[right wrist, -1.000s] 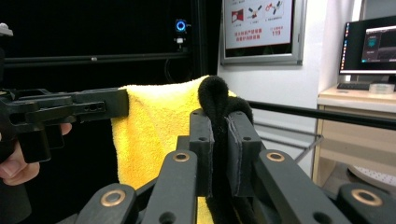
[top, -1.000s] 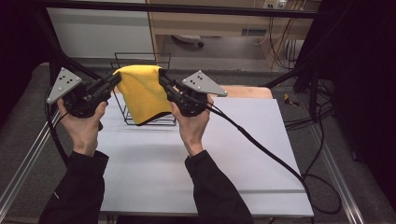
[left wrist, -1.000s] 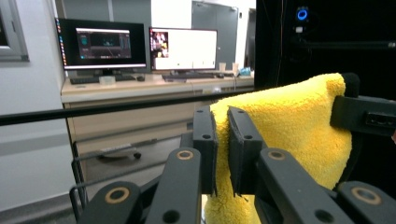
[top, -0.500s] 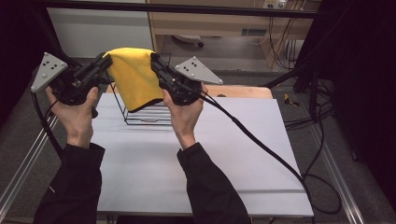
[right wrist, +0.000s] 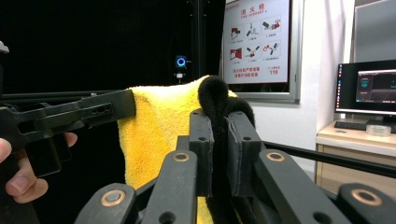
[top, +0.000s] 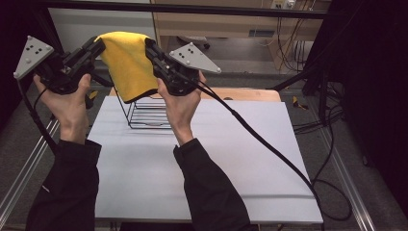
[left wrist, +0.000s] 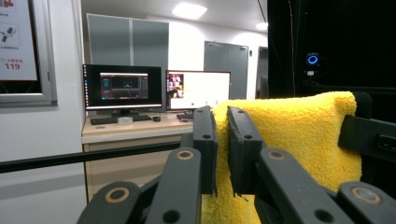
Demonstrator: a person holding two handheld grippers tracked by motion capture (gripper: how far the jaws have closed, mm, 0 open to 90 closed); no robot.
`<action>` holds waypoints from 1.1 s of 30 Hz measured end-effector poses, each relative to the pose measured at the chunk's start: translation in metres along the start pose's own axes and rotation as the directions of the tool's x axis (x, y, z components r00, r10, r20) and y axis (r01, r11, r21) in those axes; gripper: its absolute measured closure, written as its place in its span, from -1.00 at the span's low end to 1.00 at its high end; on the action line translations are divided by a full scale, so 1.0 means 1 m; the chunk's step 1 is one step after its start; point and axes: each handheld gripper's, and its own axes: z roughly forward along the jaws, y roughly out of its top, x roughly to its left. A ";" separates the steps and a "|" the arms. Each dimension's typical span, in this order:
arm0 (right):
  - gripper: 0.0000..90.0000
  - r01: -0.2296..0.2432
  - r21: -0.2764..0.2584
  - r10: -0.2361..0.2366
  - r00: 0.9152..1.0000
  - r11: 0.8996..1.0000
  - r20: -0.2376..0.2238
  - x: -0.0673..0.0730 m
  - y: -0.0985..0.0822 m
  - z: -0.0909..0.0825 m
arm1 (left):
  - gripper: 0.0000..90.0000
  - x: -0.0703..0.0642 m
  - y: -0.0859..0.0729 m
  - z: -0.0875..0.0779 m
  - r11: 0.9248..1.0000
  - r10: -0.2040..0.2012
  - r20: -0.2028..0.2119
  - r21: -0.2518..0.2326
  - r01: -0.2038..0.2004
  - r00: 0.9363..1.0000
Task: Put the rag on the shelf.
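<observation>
I have the yellow cloth (top: 127,62) pinched at both top corners and held up in the air above the wire basket (top: 146,114), which stands at the far left of the white bench (top: 231,159). My left gripper (top: 98,45) has its fingers (left wrist: 204,140) clamped on the cloth's left corner; in the left gripper view the yellow pile is squeezed between the two black pads, with the rest of the cloth stretching away toward my other tool. My right gripper (top: 149,45) is closed on the opposite corner, and in the right gripper view a dark edge of the fabric bulges up out of its fingers (right wrist: 201,140), so the hold there looks firm too.

The cloth hangs as a broad sheet between the two grips, its top edge fairly taut, its lower edge dangling in front of the basket's upper rim. From the high view I cannot tell whether that hem touches the wire or hangs just clear of it.

As I judge it, the pick-up part is done: both corners are secured and the cloth is spread out and off the bench. What is left depends on where it should end up, either draped over or lowered into the basket, or folded flat on the bench. Nothing has been set down yet, and neither grip has been released.
</observation>
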 end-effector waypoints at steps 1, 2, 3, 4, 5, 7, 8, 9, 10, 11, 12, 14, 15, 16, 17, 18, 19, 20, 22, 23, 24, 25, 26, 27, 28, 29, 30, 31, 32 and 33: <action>0.83 -0.002 -0.003 0.002 1.000 1.000 0.000 0.000 0.003 0.003 | 0.83 0.001 0.002 0.001 1.000 0.000 -0.002 -0.003 0.000 1.000; 0.83 0.002 -0.003 -0.002 1.000 1.000 -0.001 0.001 0.005 0.005 | 0.83 0.002 0.003 0.001 1.000 0.003 -0.005 -0.004 -0.003 1.000; 0.83 0.002 -0.003 -0.002 1.000 1.000 -0.001 0.001 0.005 0.005 | 0.83 0.003 0.005 0.002 1.000 0.000 -0.007 -0.009 0.000 1.000; 0.83 0.005 -0.005 -0.005 1.000 1.000 0.000 0.002 0.006 0.007 | 0.83 0.004 0.007 0.003 1.000 0.004 -0.008 -0.010 -0.004 1.000; 0.83 0.006 -0.008 -0.006 1.000 1.000 -0.001 0.002 0.008 0.008 | 0.83 0.005 0.008 0.004 1.000 0.002 -0.010 -0.016 -0.002 1.000; 0.83 0.006 -0.017 -0.006 1.000 1.000 -0.002 0.003 0.012 0.013 | 0.83 0.007 0.011 0.006 1.000 0.003 -0.015 -0.024 -0.003 1.000; 0.83 0.007 -0.018 -0.007 1.000 1.000 -0.002 0.003 0.013 0.015 | 0.83 0.008 0.012 0.007 1.000 0.004 -0.017 -0.026 -0.004 1.000; 0.83 0.002 -0.021 -0.002 1.000 1.000 -0.002 0.003 0.014 0.017 | 0.83 0.009 0.013 0.008 1.000 0.003 -0.018 -0.029 -0.004 1.000; 0.83 0.002 -0.021 -0.002 1.000 1.000 -0.002 0.003 0.014 0.017 | 0.83 0.010 0.015 0.009 1.000 0.003 -0.020 -0.031 -0.004 1.000; 0.83 0.000 -0.023 0.000 1.000 1.000 -0.003 0.003 0.016 0.019 | 0.83 0.011 0.017 0.011 0.999 0.005 -0.021 -0.035 -0.006 1.000; 0.83 -0.003 -0.027 0.003 1.000 1.000 -0.002 0.002 0.017 0.021 | 0.83 0.012 0.018 0.013 0.999 0.008 -0.022 -0.037 -0.009 1.000; 0.83 -0.006 -0.032 0.006 1.000 0.999 -0.004 0.001 0.019 0.025 | 0.83 0.013 0.021 0.016 0.999 0.011 -0.023 -0.039 -0.012 1.000; 0.83 -0.006 -0.032 0.006 1.000 0.999 -0.004 0.001 0.019 0.025 | 0.83 0.014 0.022 0.017 0.999 0.013 -0.021 -0.038 -0.014 1.000; 0.83 -0.002 -0.036 0.001 1.000 0.999 -0.005 0.000 0.022 0.028 | 0.83 0.015 0.023 0.018 0.999 0.012 -0.021 -0.040 -0.012 1.000; 0.83 -0.002 -0.036 0.001 1.000 0.999 -0.005 0.000 0.022 0.028 | 0.83 0.016 0.024 0.019 0.999 0.008 -0.019 -0.043 -0.008 1.000; 0.83 -0.001 -0.036 0.000 1.000 0.999 -0.004 -0.001 0.023 0.029 | 0.83 0.017 0.025 0.020 0.999 0.006 -0.018 -0.045 -0.007 1.000; 0.83 0.002 -0.038 -0.002 1.000 0.999 -0.003 -0.002 0.025 0.030 | 0.83 0.018 0.026 0.021 0.999 0.007 -0.018 -0.046 -0.008 1.000; 0.83 -0.001 -0.039 0.001 1.000 0.999 -0.003 -0.004 0.026 0.031 | 0.83 0.018 0.027 0.023 0.999 0.007 -0.019 -0.046 -0.008 1.000; 0.83 0.002 -0.039 -0.002 1.000 0.999 -0.004 -0.006 0.028 0.034 | 0.83 0.020 0.029 0.026 0.999 0.011 -0.026 -0.043 -0.012 1.000; 0.83 0.008 -0.039 -0.008 1.000 0.999 -0.005 -0.007 0.029 0.036 | 0.83 0.020 0.030 0.028 0.999 0.010 -0.030 -0.043 -0.012 1.000; 0.83 0.014 -0.038 -0.015 1.000 0.999 -0.008 -0.007 0.030 0.038 | 0.83 0.022 0.031 0.029 0.999 0.007 -0.033 -0.047 -0.009 0.999; 0.83 0.017 -0.039 -0.017 1.000 0.999 -0.012 -0.008 0.030 0.039 | 0.83 0.023 0.031 0.030 0.999 0.001 -0.036 -0.052 -0.003 0.999; 0.83 0.021 -0.041 -0.021 1.000 0.999 -0.012 -0.009 0.031 0.041 | 0.83 0.024 0.032 0.032 0.998 -0.002 -0.036 -0.057 0.000 0.999; 0.83 0.018 -0.044 -0.019 1.000 0.999 -0.013 -0.010 0.032 0.042 | 0.83 0.025 0.033 0.033 0.998 0.001 -0.039 -0.059 -0.003 0.999; 0.83 0.017 -0.044 -0.017 1.000 0.999 -0.013 -0.011 0.032 0.044 | 0.83 0.026 0.034 0.035 0.998 0.004 -0.042 -0.059 -0.007 0.999; 0.83 0.017 -0.042 -0.017 1.000 0.999 -0.010 -0.013 0.033 0.048 | 0.83 0.026 0.035 0.036 0.998 0.009 -0.044 -0.059 -0.012 0.999; 0.83 0.017 -0.042 -0.017 1.000 0.999 -0.010 -0.013 0.033 0.048 | 0.83 0.027 0.036 0.038 0.998 0.013 -0.047 -0.056 -0.016 0.999; 0.83 0.013 -0.040 -0.013 1.000 0.999 -0.011 -0.015 0.034 0.050 | 0.83 0.028 0.037 0.039 0.998 0.018 -0.049 -0.055 -0.021 0.999; 0.83 0.012 -0.043 -0.013 1.000 0.999 -0.010 -0.017 0.034 0.051 | 0.83 0.029 0.037 0.041 0.998 0.022 -0.051 -0.058 -0.025 0.998; 0.83 0.010 -0.044 -0.011 1.000 0.999 -0.012 -0.019 0.034 0.053 | 0.83 0.030 0.037 0.043 0.998 0.020 -0.051 -0.058 -0.023 0.998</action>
